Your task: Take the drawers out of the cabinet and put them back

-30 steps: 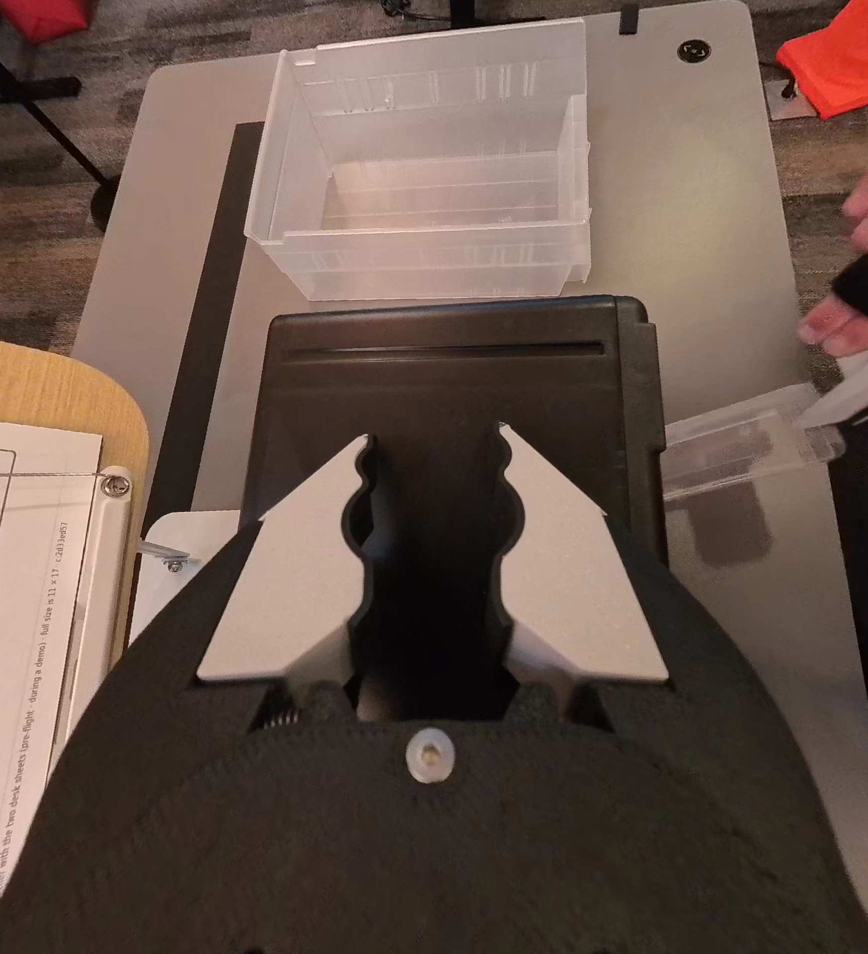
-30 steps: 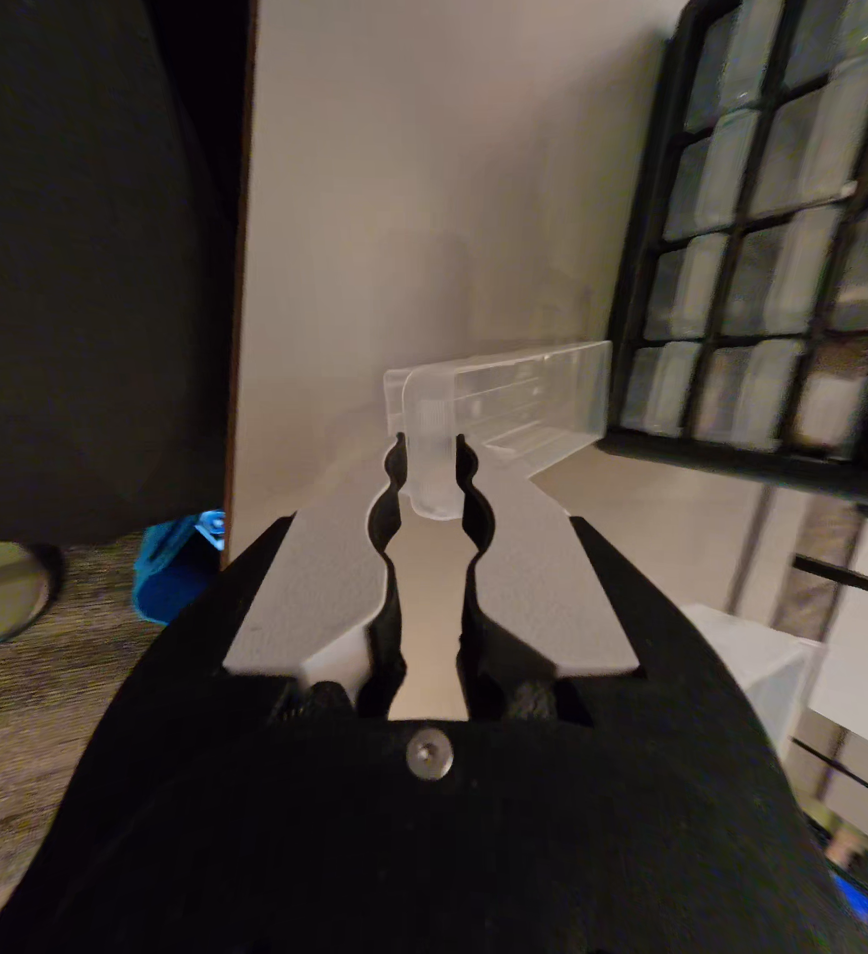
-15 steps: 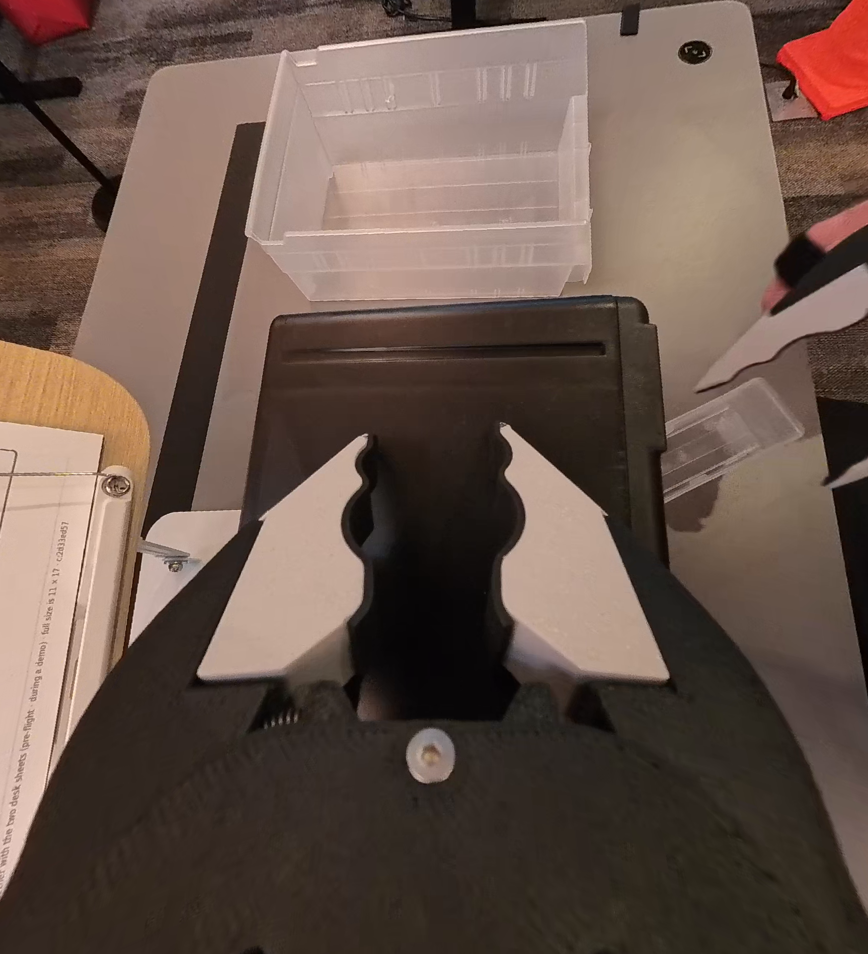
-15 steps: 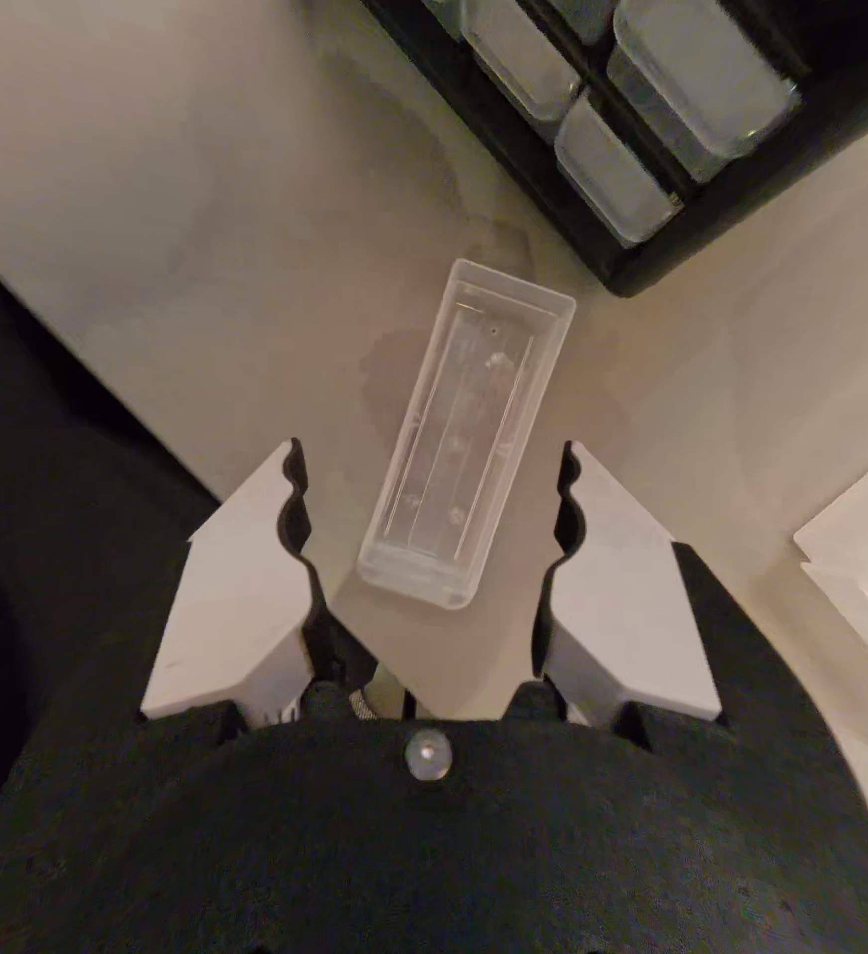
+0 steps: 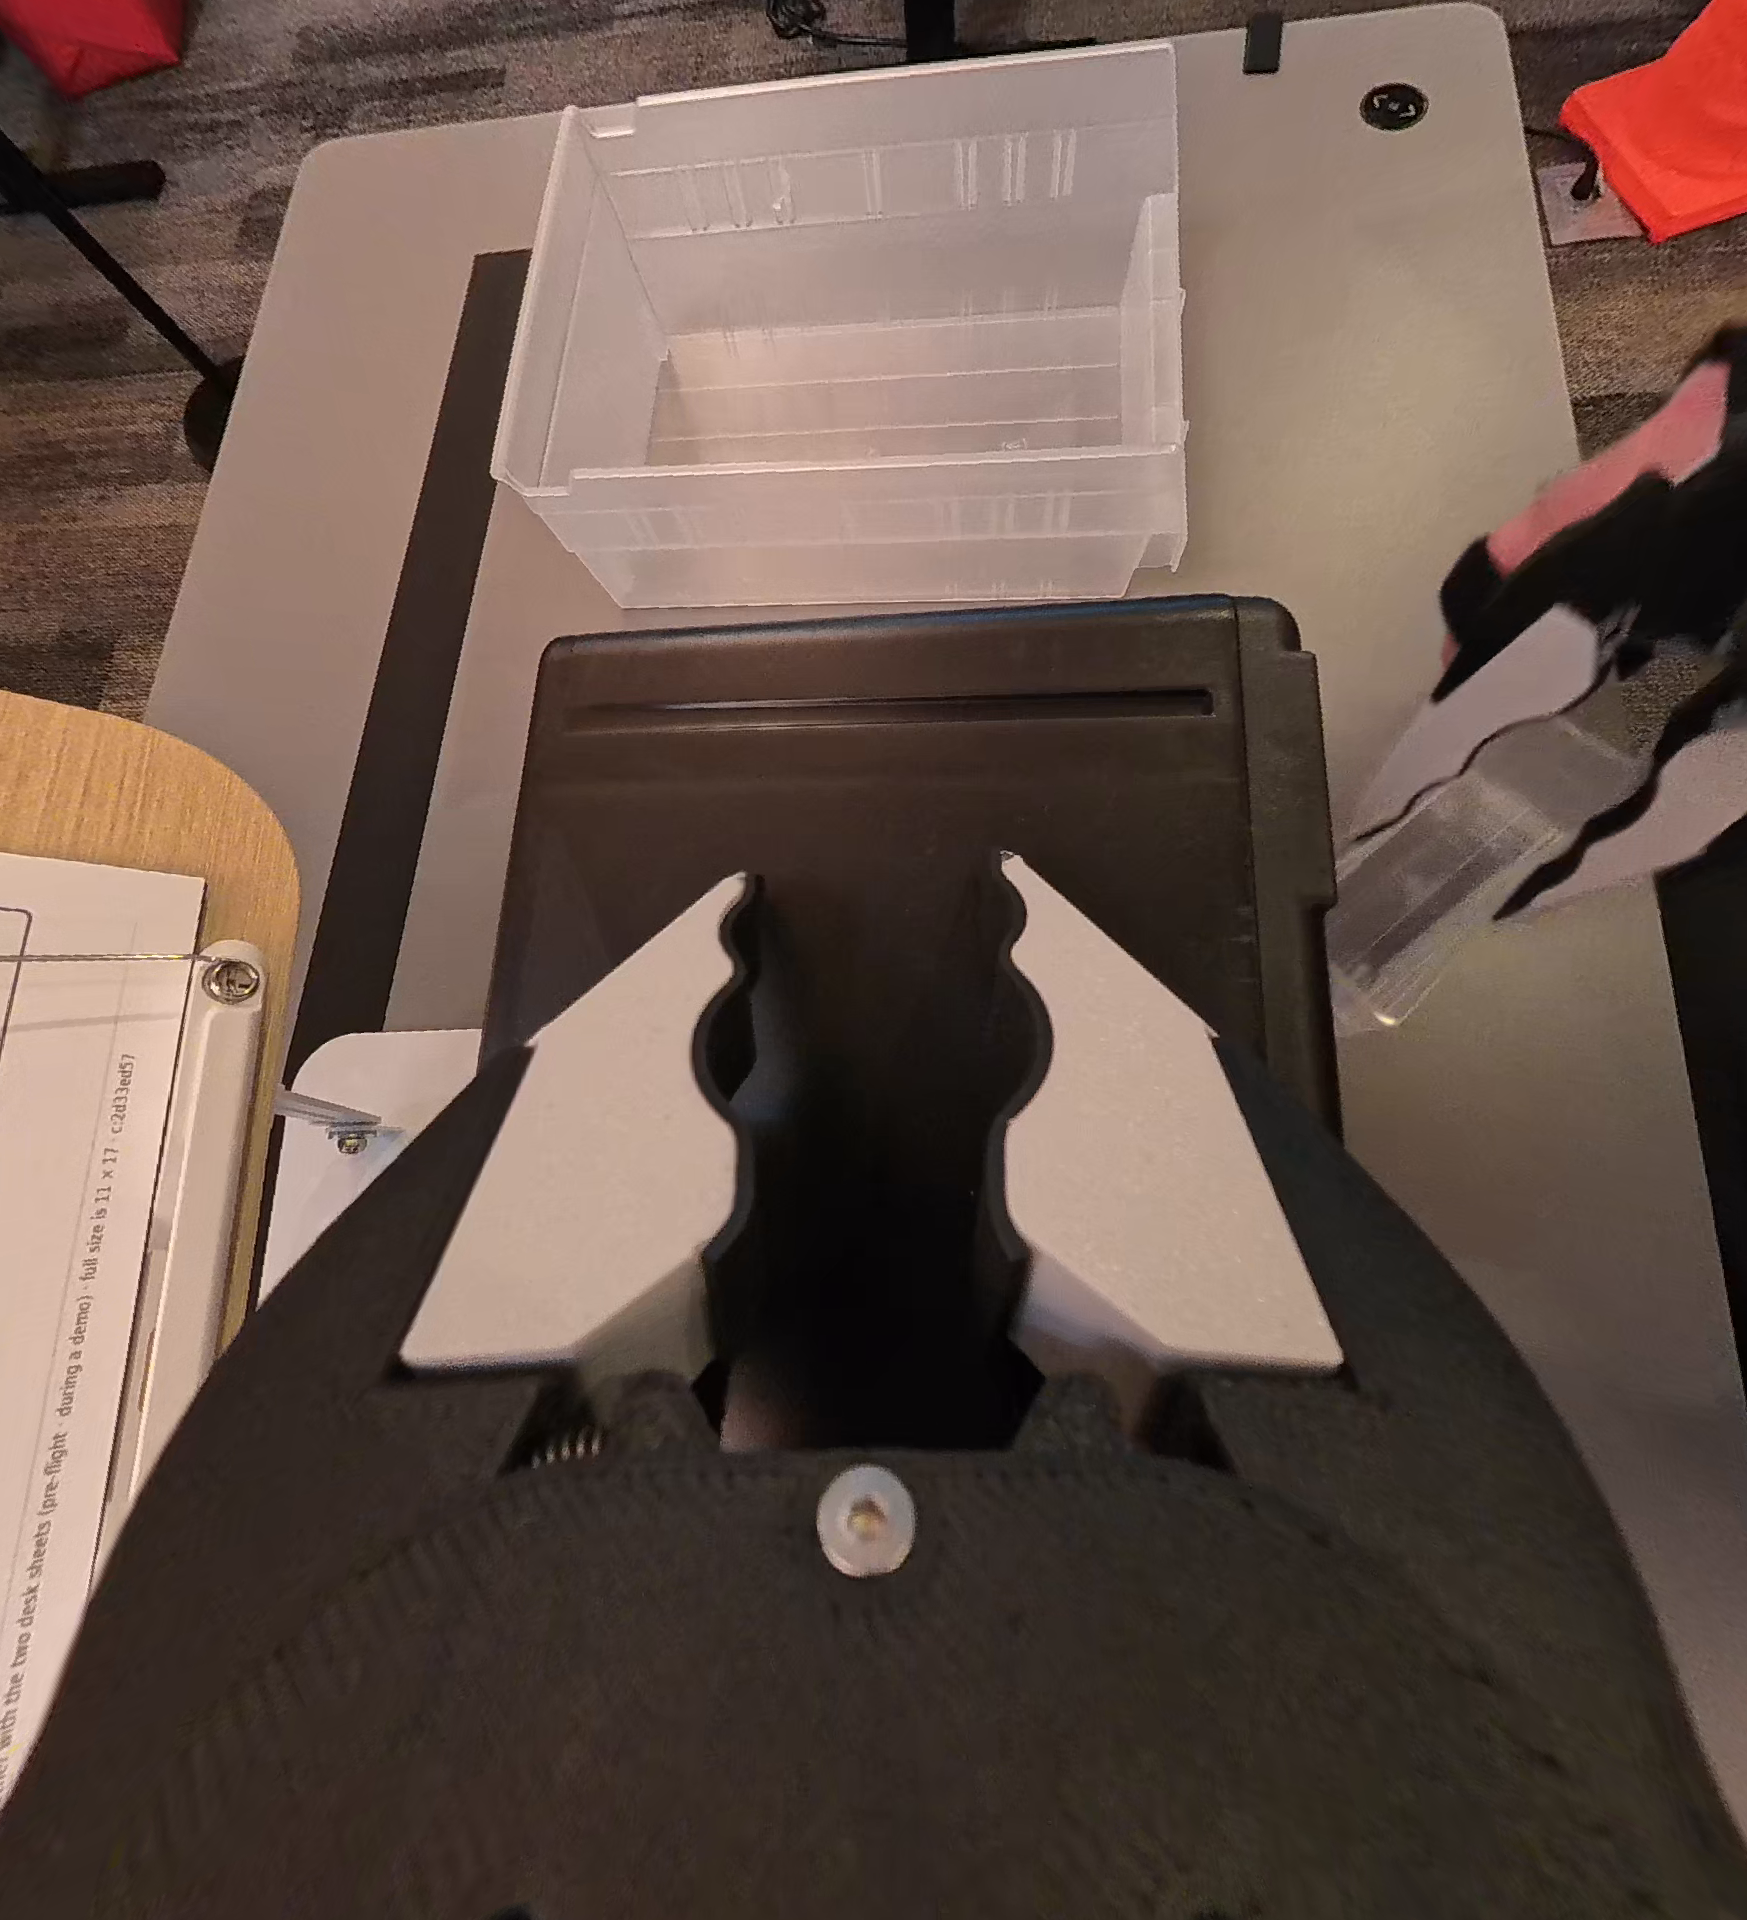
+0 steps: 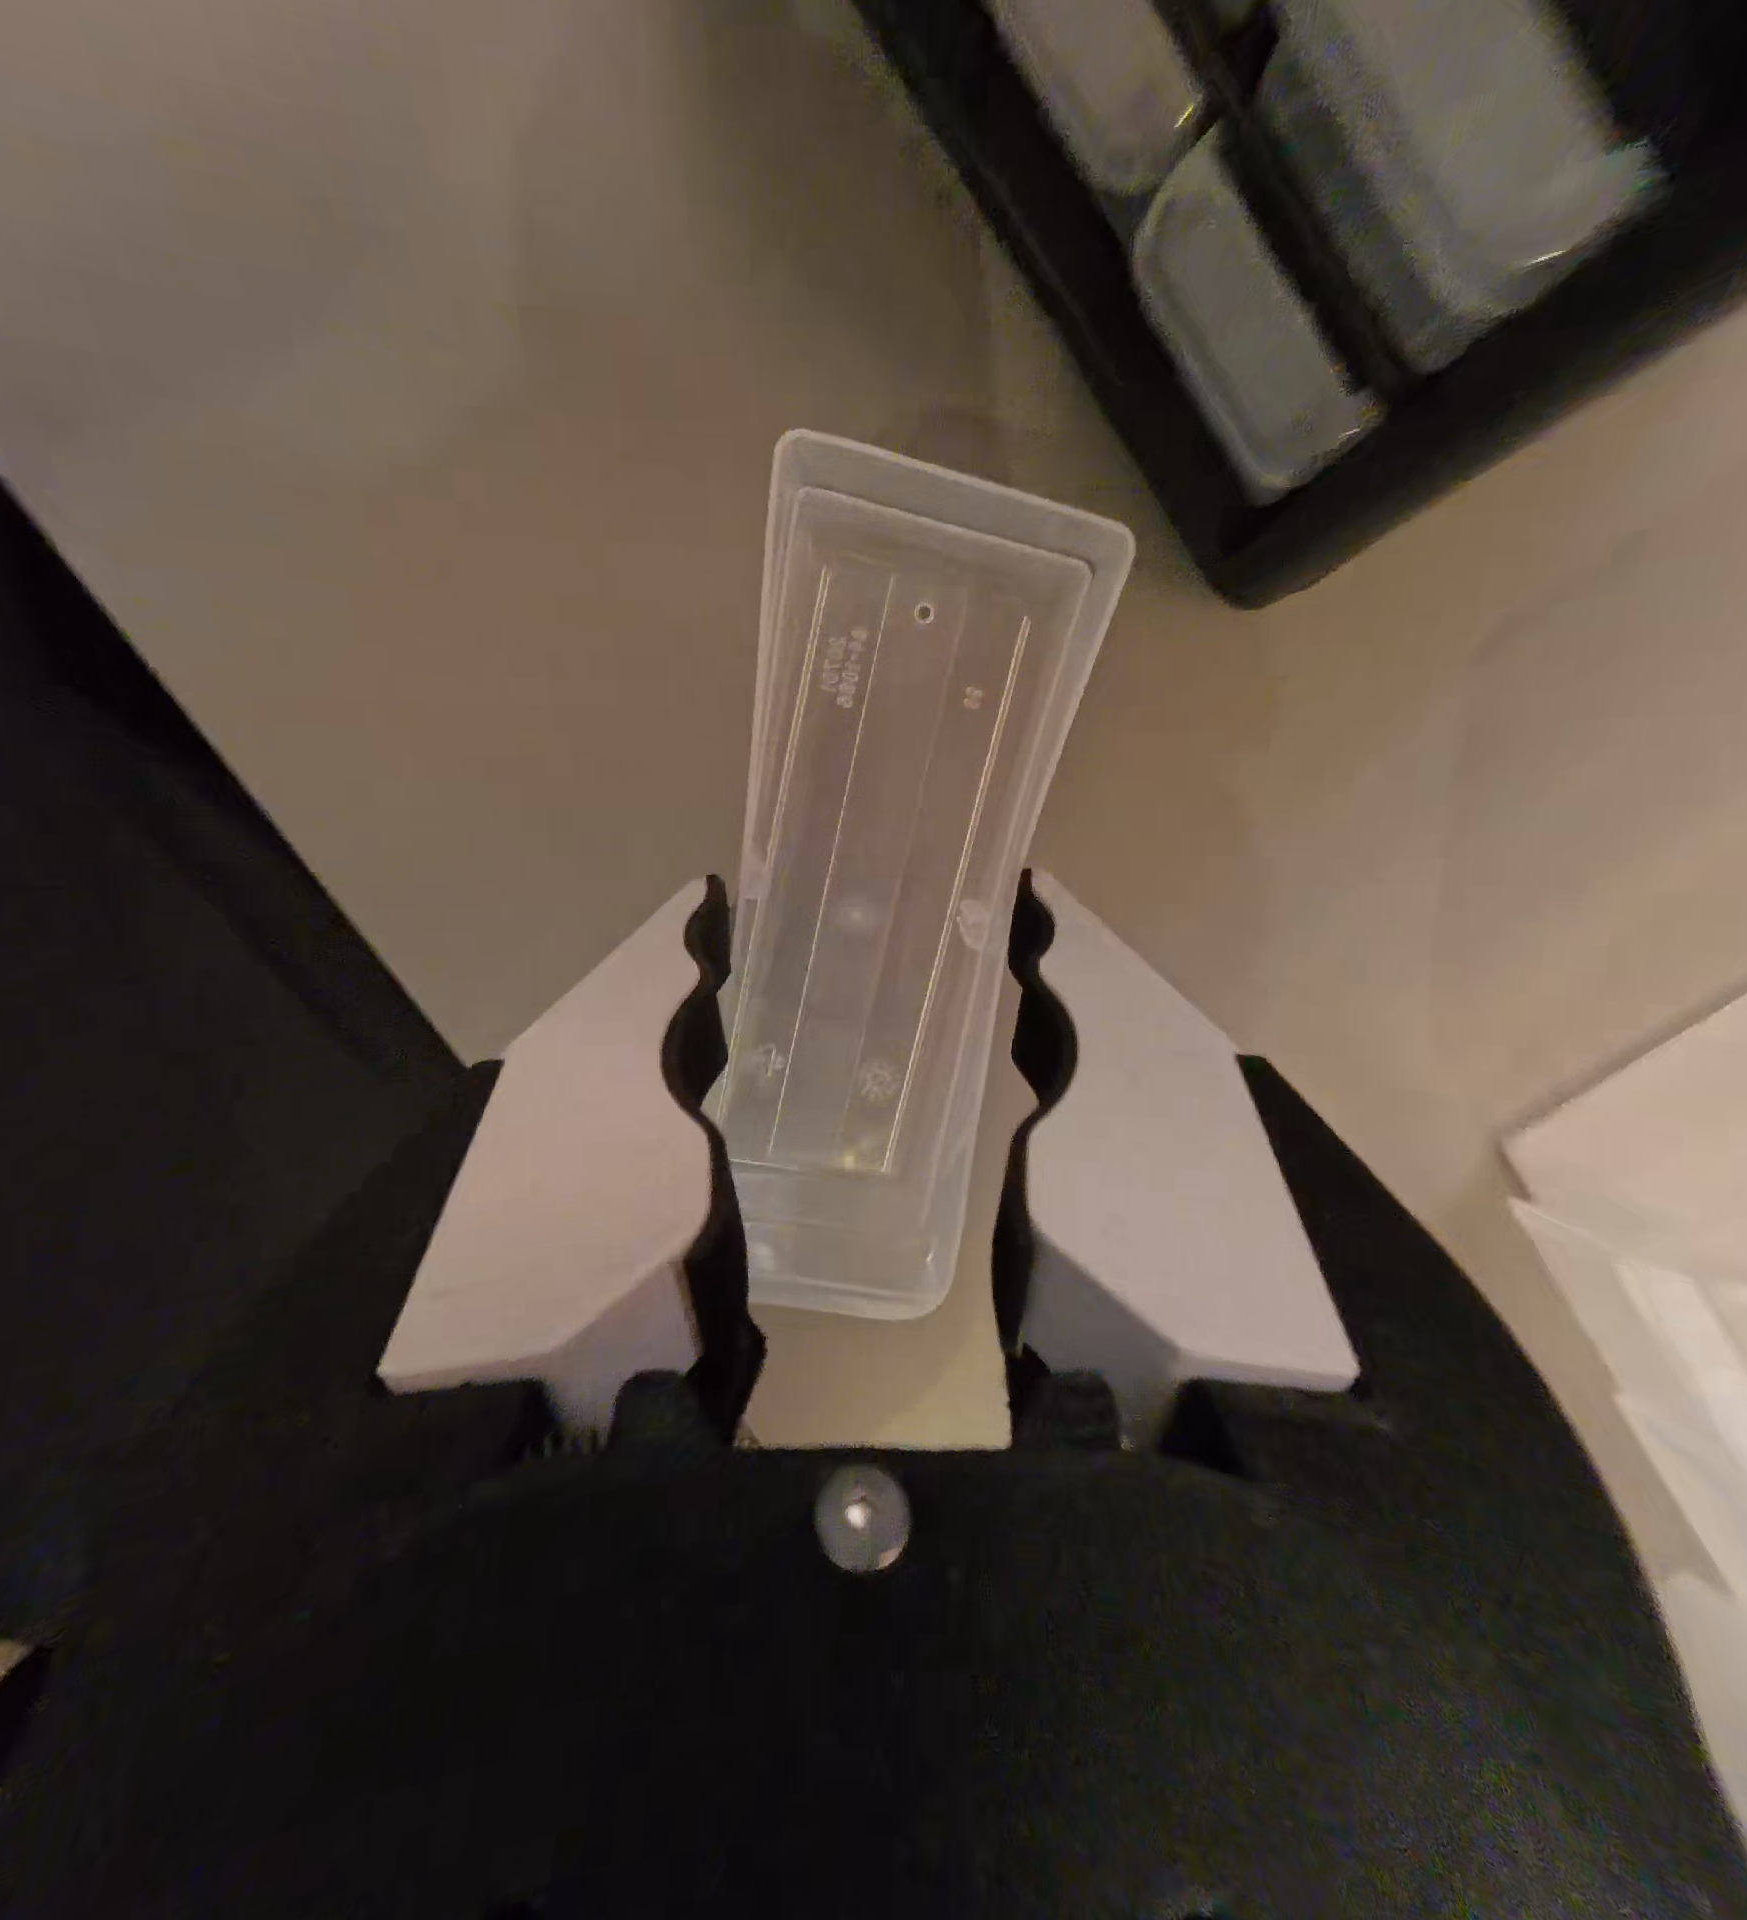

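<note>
A black cabinet stands on the grey table, seen from above. My left gripper is open and empty just over its top. A large clear drawer sits on the table beyond the cabinet. My right gripper is shut on the long sides of a small clear drawer and holds it tilted above the table, right of the cabinet. Both also show in the left wrist view, the right gripper and the small drawer. The cabinet front holds several small drawers.
A wooden table with a printed sheet lies at the left, with a white bracket beside it. A black strip runs along the grey table's left side. An orange cloth lies on the floor at the far right. A white object is at the right.
My right gripper let go of the small drawer's front tab, opened above it as it lay on the table, then shut on its sides and lifted it. The left gripper has not moved.
</note>
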Demonstrator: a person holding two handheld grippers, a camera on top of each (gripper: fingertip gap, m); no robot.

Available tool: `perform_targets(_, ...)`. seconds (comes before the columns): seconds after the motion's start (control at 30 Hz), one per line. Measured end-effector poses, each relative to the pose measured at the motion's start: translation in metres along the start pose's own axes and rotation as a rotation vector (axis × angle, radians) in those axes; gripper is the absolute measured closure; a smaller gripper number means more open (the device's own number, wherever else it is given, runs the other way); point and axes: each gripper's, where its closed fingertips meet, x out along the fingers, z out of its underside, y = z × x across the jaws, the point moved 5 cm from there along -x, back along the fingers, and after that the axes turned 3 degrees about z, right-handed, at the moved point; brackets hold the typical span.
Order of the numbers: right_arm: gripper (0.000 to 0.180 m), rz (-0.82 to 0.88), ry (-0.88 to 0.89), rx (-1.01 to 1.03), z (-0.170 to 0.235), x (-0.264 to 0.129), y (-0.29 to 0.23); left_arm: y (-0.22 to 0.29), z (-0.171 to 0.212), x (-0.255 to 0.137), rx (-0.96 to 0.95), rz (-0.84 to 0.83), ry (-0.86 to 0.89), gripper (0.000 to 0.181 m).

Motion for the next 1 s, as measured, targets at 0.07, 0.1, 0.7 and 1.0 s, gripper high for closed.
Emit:
perform_targets(0.07,0.127,0.005,0.077,-0.053,-0.001,-0.031,0.011,0.000,0.000,0.000,-0.001,0.002,-0.001,0.139)
perform_targets(0.1,0.127,0.022,0.119,-0.098,-0.002,-0.049,0.021,0.000,0.000,0.000,-0.003,0.003,-0.001,0.139)
perform_targets(0.7,0.126,0.206,-0.317,-0.673,0.008,-0.035,0.330,0.002,0.000,0.000,0.022,-0.004,0.003,0.144)
perform_targets(1.0,0.124,0.097,-0.447,-0.800,0.023,0.033,0.358,0.003,0.000,0.000,0.033,-0.009,0.004,0.146)
